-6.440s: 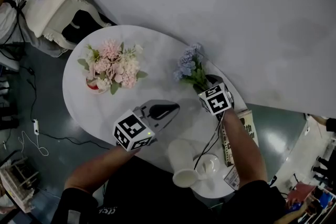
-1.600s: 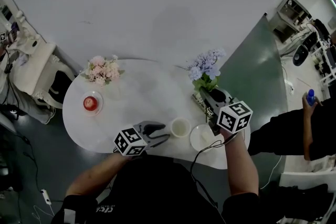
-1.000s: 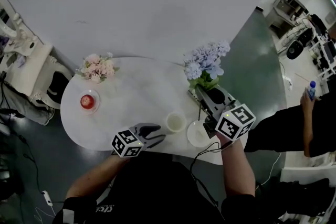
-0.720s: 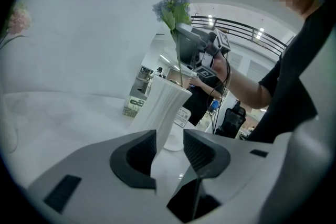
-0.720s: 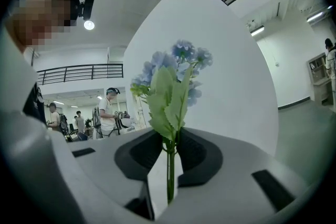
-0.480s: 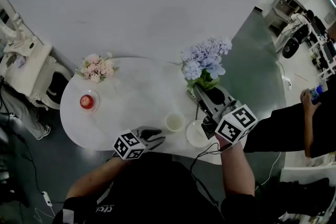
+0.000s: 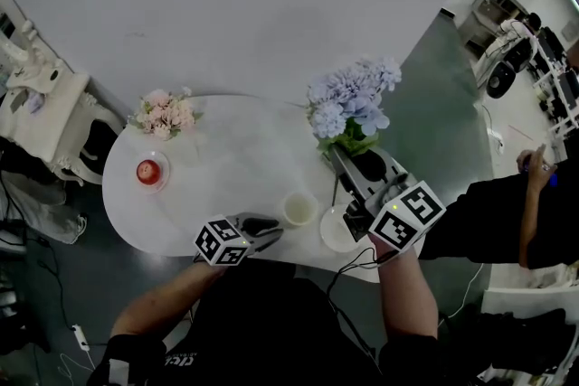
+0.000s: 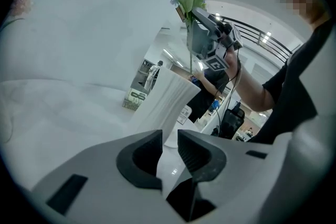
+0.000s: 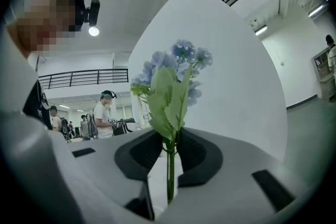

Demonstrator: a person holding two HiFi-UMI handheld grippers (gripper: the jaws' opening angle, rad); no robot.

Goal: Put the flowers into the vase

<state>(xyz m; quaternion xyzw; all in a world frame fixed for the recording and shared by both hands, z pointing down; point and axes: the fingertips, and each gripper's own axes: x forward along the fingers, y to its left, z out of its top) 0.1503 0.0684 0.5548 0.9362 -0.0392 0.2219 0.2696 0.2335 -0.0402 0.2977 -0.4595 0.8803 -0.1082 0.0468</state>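
White tabletop (image 7: pixel 226 158), vase (image 7: pixel 299 209) near edge | right tool (image 9: pixel 169 145) clamped on stem of flowers (image 7: pixel 348 99) | left tool (image 8: pixel 168 144) just closing, narrow gap, empty | risk: unheld vase tips when stem enters

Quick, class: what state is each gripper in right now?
Left gripper: jaws have just been closing at the white vase; grip cannot be told.
Right gripper: shut on the blue flowers, by the stem.

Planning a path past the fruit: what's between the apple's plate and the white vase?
Nothing. In the head view the stretch of table from the apple's plate to the vase is bare; the left gripper sits nearer the person, off that line.
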